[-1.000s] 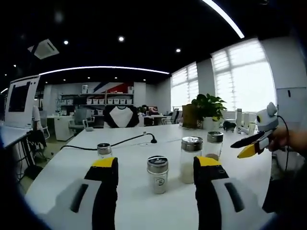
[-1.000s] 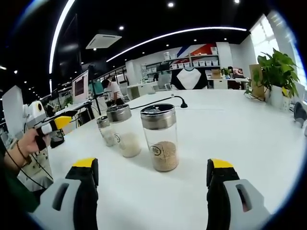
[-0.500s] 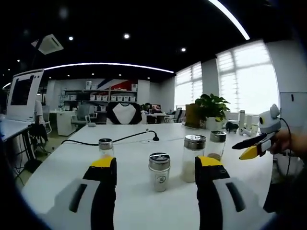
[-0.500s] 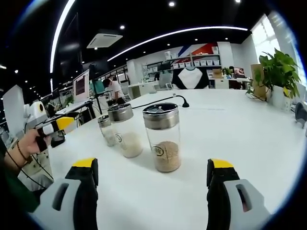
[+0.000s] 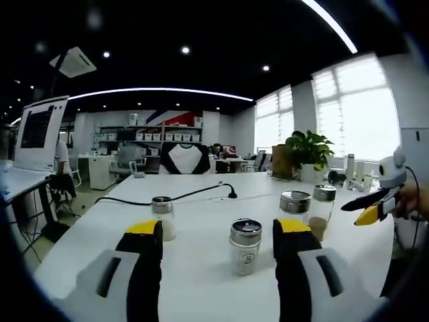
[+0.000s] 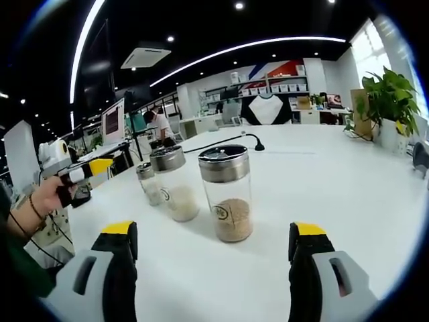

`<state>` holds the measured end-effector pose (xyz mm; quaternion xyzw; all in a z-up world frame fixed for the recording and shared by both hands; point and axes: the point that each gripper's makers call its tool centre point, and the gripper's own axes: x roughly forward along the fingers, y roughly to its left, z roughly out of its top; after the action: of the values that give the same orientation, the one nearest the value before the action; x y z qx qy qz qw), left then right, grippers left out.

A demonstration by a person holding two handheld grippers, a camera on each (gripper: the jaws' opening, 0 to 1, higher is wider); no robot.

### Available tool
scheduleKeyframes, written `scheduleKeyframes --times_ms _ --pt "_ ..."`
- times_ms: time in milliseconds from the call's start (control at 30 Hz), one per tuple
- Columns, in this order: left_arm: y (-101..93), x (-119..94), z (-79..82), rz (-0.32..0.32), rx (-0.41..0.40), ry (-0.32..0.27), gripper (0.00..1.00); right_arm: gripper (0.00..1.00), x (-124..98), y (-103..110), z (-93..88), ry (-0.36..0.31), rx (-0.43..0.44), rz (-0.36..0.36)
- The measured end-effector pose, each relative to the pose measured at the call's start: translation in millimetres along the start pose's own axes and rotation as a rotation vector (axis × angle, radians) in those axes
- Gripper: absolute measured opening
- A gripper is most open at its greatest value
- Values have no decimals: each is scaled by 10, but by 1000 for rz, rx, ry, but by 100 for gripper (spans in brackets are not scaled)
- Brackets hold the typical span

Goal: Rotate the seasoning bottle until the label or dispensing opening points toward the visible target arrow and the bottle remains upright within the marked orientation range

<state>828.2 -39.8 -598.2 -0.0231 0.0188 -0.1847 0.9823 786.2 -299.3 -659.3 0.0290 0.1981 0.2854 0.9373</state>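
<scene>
In the left gripper view, the left claw (image 5: 218, 231) is hovering over the white worktop (image 5: 201, 201) with its two yellow-tipped jaws standing wide apart and gripping nothing. Between the jaws, a small seasoning bottle (image 5: 245, 246) with a metal lid and a dark mark on its front is standing upright on the worktop, touching neither jaw. A smaller shaker (image 5: 163, 217) is standing just behind the left jaw's tip. To the right, a taller jar (image 5: 293, 208) and a jar of brown seasoning (image 5: 323, 210) are standing partly hidden behind the right jaw. A black cable (image 5: 174, 196) is running across the far worktop, and a potted plant (image 5: 307, 153) is sitting by the windows. At the right edge, the right claw (image 5: 367, 206) is coming in, held in a person's hand (image 5: 410, 201); its yellow tips are looking nearly closed, with nothing between them.

In the right gripper view, the right claw (image 6: 213, 241) is showing jaws spread wide and empty. The brown seasoning jar (image 6: 226, 192) is standing upright nearest, between the jaws but well ahead of them. Behind it, in a row, are standing a jar of white grains (image 6: 173, 182) and a small shaker (image 6: 147, 183). The left claw (image 6: 86, 169) is entering at the left, held in the person's other hand (image 6: 33, 204); how far it is open I cannot tell here.
</scene>
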Motion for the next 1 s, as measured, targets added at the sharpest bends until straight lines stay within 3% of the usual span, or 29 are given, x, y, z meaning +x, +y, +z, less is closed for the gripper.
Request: scheduleKeyframes --times_ms 67,300,500,733,1000 --pt "58 42 61 19 -15 -30 70 96 -5 -6 -1 -1 0 -2" --pt "293 302 85 55 21 -24 69 96 -34 -43 48 -8 -5 -15" --pt "439 537 -23 62 29 20 70 96 -31 -23 50 -10 -7 -12" --pt "564 717 -60 74 15 28 70 96 -44 -45 39 -6 -7 -20" --pt "727 939 -258 88 39 88 69 95 -51 -50 31 -3 -6 -21"
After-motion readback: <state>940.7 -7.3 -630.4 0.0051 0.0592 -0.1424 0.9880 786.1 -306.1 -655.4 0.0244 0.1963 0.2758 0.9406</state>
